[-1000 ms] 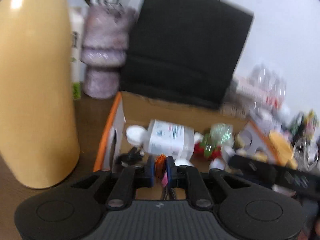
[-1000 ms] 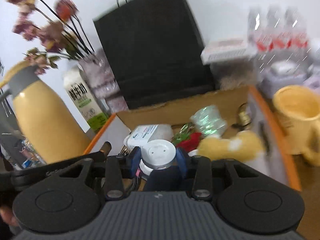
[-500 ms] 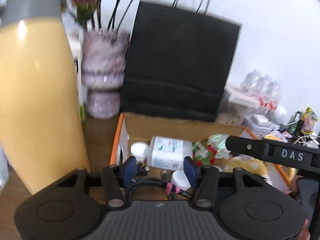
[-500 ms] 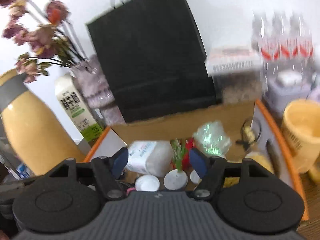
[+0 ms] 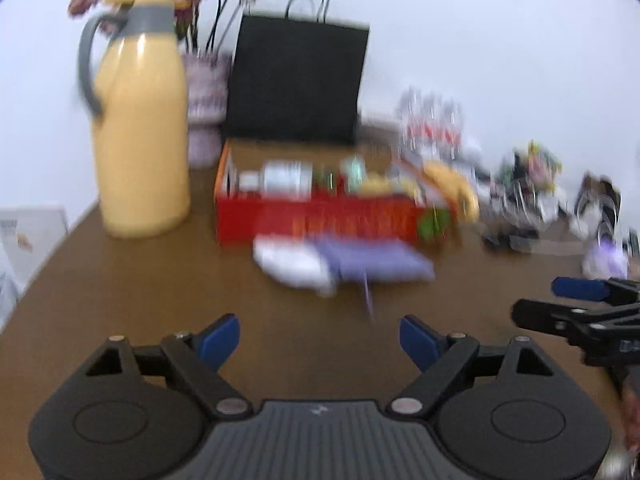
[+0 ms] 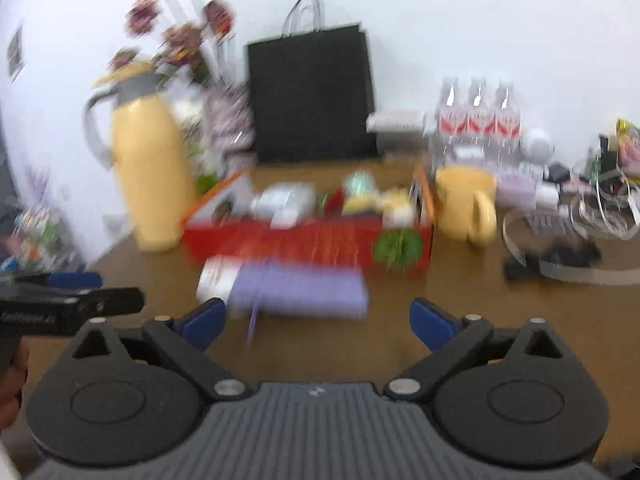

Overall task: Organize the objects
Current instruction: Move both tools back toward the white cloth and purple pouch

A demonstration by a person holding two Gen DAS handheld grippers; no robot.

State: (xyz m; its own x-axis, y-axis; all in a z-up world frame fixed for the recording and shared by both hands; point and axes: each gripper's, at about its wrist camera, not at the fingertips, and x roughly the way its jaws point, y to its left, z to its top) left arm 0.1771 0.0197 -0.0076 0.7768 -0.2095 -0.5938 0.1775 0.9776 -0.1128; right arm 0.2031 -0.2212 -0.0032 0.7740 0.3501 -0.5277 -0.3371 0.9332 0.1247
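Both claws, left (image 5: 319, 338) and right (image 6: 317, 321), wide apart, holding nothing. Between items; next likely purple pack (image 6: 298, 290) at 12 o'clock, before red box (image 6: 308, 240).

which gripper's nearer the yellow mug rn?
Right. The right gripper faces the box with the yellow mug ahead to its right; the left gripper sits farther left, both open.

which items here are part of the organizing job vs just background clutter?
Likely job:
- red box, already holding small items
- purple pack on the table in front of the box
- left gripper and right gripper, both open, empty

Likely background:
- yellow jug
- black bag
- yellow mug
- water bottles
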